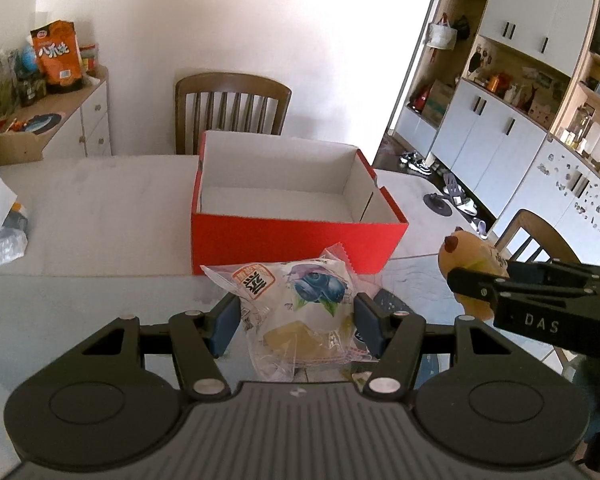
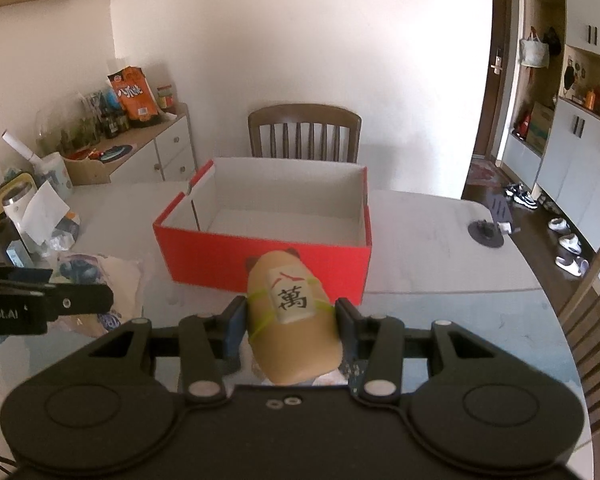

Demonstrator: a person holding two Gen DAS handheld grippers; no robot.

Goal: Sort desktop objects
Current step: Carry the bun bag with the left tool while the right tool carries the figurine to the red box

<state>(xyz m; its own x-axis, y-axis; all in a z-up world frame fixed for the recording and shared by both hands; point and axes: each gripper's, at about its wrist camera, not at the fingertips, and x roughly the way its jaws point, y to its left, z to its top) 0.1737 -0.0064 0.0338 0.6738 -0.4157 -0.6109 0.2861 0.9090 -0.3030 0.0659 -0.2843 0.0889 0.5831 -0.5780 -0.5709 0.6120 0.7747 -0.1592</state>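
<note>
The red box (image 1: 296, 240) stands open and empty mid-table, just beyond both grippers. The left gripper (image 1: 296, 320) is clamped on a blueberry pastry packet (image 1: 300, 312), the right gripper (image 2: 290, 320) on a tan plush toy (image 2: 296, 320). Each load should clear the near wall before the pads part, the soft packet kept level.

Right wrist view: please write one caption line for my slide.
Right tool grips a tan toy before the empty red box.

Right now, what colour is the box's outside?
Red box, white inside; clearest in the left wrist view.
</note>
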